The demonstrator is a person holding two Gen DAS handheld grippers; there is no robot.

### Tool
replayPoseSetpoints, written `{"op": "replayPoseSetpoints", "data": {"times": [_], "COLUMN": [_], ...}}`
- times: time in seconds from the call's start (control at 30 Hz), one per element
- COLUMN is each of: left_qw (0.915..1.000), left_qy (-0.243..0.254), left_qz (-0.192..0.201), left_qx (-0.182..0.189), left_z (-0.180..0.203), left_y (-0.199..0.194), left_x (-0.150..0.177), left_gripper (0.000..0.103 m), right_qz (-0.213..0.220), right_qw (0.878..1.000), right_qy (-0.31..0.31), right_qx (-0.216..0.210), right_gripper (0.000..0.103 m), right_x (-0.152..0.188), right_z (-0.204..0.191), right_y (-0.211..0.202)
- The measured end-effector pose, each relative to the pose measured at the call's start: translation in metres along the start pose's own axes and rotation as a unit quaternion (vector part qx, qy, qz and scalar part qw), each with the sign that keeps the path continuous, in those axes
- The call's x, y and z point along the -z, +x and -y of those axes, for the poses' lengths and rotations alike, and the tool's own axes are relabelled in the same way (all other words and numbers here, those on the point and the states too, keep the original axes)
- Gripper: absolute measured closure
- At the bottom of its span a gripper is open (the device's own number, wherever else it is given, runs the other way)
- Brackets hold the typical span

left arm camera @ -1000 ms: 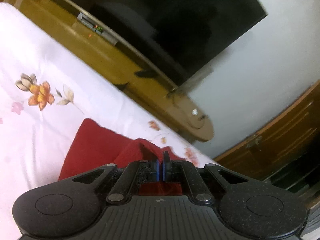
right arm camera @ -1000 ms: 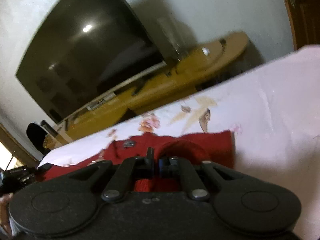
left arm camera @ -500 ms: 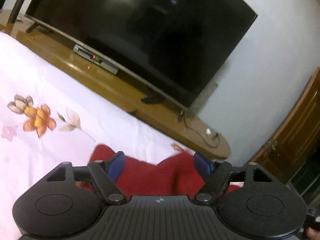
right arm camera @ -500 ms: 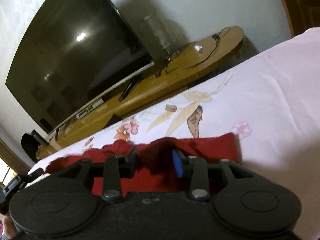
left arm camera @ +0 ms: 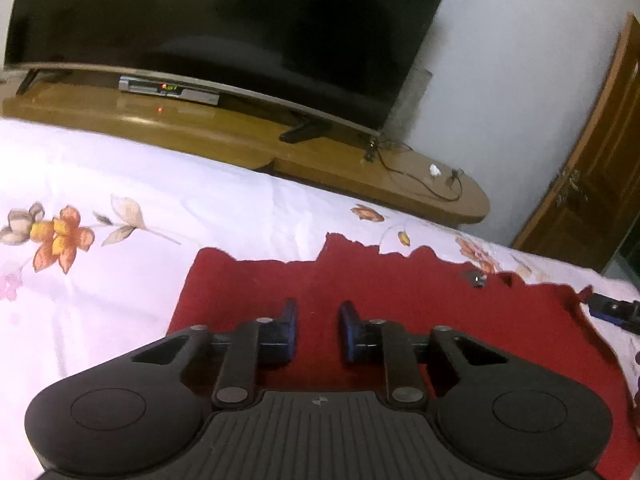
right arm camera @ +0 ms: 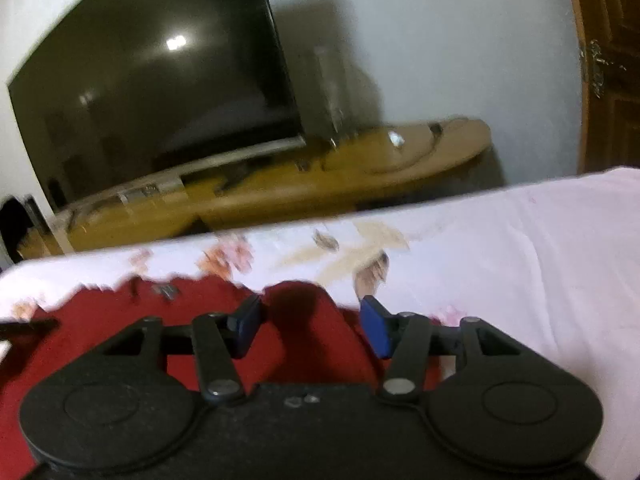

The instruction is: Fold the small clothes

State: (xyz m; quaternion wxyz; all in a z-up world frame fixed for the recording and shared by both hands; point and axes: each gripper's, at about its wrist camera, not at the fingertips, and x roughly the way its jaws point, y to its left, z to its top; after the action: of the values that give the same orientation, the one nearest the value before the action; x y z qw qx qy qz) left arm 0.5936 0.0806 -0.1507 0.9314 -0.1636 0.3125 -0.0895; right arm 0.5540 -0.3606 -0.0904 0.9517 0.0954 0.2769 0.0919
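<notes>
A small red garment (left arm camera: 400, 292) lies flat on the white floral bedsheet (left arm camera: 120, 240). My left gripper (left arm camera: 318, 332) hovers over its near left part, open and empty, blue pads apart. In the right wrist view the same red garment (right arm camera: 120, 320) lies under my right gripper (right arm camera: 310, 326), which is open, with a raised fold of red cloth between its jaws but not pinched. The right gripper's tip (left arm camera: 612, 312) shows at the garment's right edge in the left wrist view.
Beyond the bed's far edge stands a low wooden TV stand (left arm camera: 360, 160) with a large dark television (left arm camera: 220, 28) and a set-top box (left arm camera: 170, 90). A wooden door (left arm camera: 592, 184) is at the right. White wall behind.
Both grippers were shut on the red garment a second ago and have let go. The garment now lies flat. The left gripper's jaws have narrowed since half a second ago; the right's have widened.
</notes>
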Motion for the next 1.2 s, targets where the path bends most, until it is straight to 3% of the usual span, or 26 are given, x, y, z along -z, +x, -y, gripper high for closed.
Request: {"op": "replayPoseSetpoints", "data": {"times": [0.13, 0.3, 0.33, 0.37, 0.47, 0.57, 0.67, 0.8, 0.87, 0.9, 0.93, 1.03, 1.13, 1.2], "left_qw": [0.9998, 0.9999, 0.9999, 0.9997, 0.9986, 0.9989, 0.9988, 0.9977, 0.997, 0.9955, 0.9937, 0.9929, 0.9944, 0.9904], "left_qy": [-0.017, -0.01, -0.011, -0.01, -0.008, 0.018, 0.023, 0.044, 0.047, 0.039, 0.03, 0.027, 0.078, 0.121], "left_qz": [0.004, 0.005, 0.009, 0.019, 0.052, 0.04, 0.013, 0.008, 0.015, 0.038, 0.065, 0.102, 0.069, 0.039], "left_qx": [0.011, 0.008, 0.009, 0.01, 0.008, -0.018, -0.04, -0.052, -0.059, -0.078, -0.086, -0.057, 0.011, 0.053], "left_z": [-0.006, -0.003, -0.004, -0.004, -0.003, 0.001, 0.005, 0.011, 0.01, 0.009, 0.007, 0.017, 0.056, 0.087], "left_y": [-0.004, -0.001, -0.002, -0.006, -0.019, -0.011, 0.001, -0.002, -0.011, -0.023, -0.037, -0.064, -0.053, -0.038], "left_x": [0.002, 0.004, 0.003, 0.003, 0.001, 0.005, 0.002, 0.001, -0.001, 0.0, 0.0, -0.002, -0.001, 0.009], "left_gripper": [0.086, 0.087, 0.091, 0.094, 0.096, 0.096, 0.092, 0.088, 0.061, 0.054, 0.048, 0.048, 0.048, 0.048], "right_qz": [0.017, -0.074, -0.067, -0.07, -0.051, -0.034, -0.067, -0.064, -0.059, -0.047, -0.033, -0.015, -0.028, -0.047], "right_qw": [0.998, 0.996, 0.996, 0.996, 0.994, 0.994, 0.991, 0.99, 0.99, 0.99, 0.991, 0.995, 0.991, 0.99], "right_qy": [0.056, -0.014, -0.025, -0.037, -0.069, -0.063, -0.051, -0.057, -0.059, -0.059, -0.059, -0.088, -0.131, -0.131], "right_qx": [-0.013, 0.044, 0.046, 0.041, 0.063, 0.082, 0.103, 0.111, 0.117, 0.119, 0.112, 0.045, 0.0, -0.028], "right_gripper": [0.049, 0.057, 0.078, 0.087, 0.095, 0.096, 0.095, 0.09, 0.063, 0.057, 0.058, 0.061, 0.063, 0.065], "right_x": [-0.001, 0.009, 0.01, 0.01, 0.006, 0.006, 0.02, 0.018, 0.015, 0.013, 0.012, 0.013, 0.019, 0.023], "right_z": [0.013, 0.001, -0.002, -0.007, -0.021, -0.021, -0.009, -0.013, -0.013, -0.015, -0.016, -0.036, -0.071, -0.093], "right_y": [-0.011, 0.021, 0.021, 0.021, 0.01, -0.003, 0.016, 0.018, 0.011, 0.002, -0.009, -0.037, -0.029, -0.014]}}
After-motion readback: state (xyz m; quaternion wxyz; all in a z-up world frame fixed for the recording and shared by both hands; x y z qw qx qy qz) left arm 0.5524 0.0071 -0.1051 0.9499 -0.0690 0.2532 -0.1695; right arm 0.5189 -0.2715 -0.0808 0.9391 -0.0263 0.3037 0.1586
